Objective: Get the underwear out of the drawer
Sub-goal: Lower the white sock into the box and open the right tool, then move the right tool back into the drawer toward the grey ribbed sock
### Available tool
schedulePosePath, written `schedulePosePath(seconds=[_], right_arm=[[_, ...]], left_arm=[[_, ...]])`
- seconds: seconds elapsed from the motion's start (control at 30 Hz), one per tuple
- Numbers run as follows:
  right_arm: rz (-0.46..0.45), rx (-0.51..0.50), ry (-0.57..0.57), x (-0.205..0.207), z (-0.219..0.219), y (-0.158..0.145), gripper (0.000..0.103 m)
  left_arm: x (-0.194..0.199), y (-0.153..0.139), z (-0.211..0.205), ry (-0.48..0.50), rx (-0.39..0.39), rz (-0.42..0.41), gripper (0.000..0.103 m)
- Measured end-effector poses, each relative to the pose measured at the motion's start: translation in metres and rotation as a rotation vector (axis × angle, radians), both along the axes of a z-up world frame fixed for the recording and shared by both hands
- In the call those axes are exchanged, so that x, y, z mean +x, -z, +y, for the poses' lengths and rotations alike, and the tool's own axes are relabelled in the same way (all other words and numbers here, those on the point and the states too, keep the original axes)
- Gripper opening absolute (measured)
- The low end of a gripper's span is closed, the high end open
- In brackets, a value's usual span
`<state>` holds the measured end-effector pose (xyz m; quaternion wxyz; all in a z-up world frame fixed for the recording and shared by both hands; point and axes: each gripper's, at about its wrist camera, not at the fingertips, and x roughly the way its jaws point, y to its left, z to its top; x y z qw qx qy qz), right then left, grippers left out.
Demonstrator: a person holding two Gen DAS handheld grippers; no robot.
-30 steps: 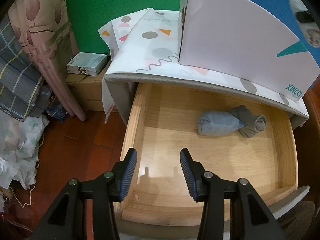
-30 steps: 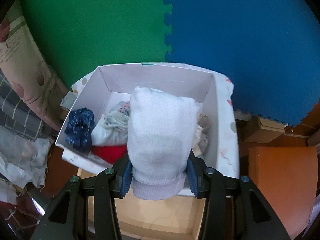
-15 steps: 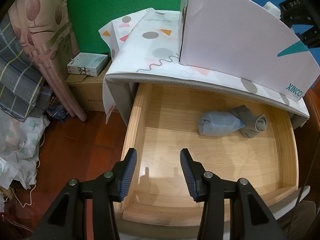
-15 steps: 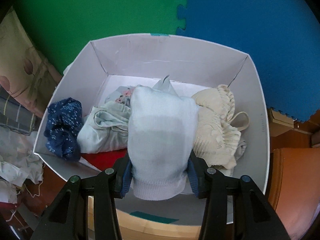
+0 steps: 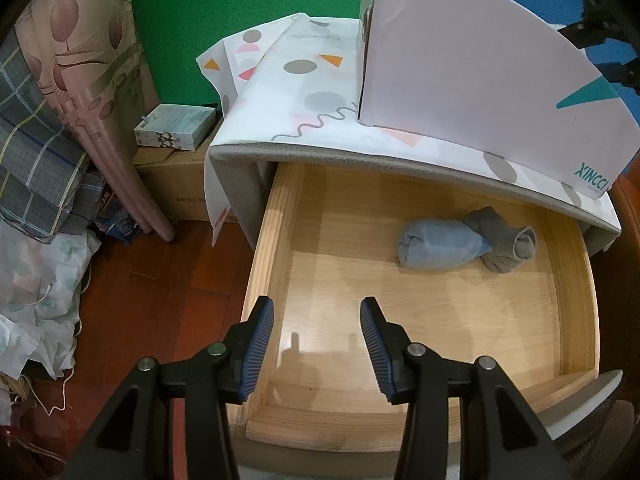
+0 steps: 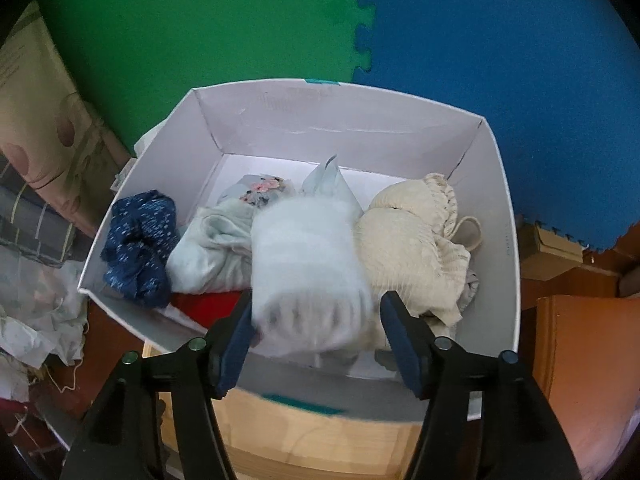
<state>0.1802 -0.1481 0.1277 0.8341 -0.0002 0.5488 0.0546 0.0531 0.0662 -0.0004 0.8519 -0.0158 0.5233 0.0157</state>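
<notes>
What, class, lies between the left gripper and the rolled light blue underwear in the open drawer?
Nothing visible. The left gripper is open above the near left part of the drawer. Only bare wooden drawer floor lies between it and the light blue roll. A grey roll touches the roll's far right end, away from the gripper.

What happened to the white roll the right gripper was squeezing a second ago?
The right gripper carried the white roll over the box and opened its fingers; the blurred roll is dropping in. The left gripper stayed open over the drawer, and the blue roll and grey roll stayed put.
</notes>
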Motion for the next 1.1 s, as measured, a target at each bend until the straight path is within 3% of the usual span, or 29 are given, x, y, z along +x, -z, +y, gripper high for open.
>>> schedulePosePath(seconds=[0.43,0.77,1.1], right_arm=[[-0.079,0.036,-0.062,-0.068,-0.014,-0.024,0.060],[-0.032,0.017,-0.146,-0.125,-0.028,0.035,0.059],[0.022,-0.021,-0.257,-0.132,-0.006,0.102,0.053]], left_arm=[[0.000,0.001,0.003,-0.012,-0.002,0.008,0.046],[0.002,0.003,0.010,-0.040,-0.013,0.024,0.046],[0.004,0.003,0.022,-0.076,-0.060,0.036,0.046]])
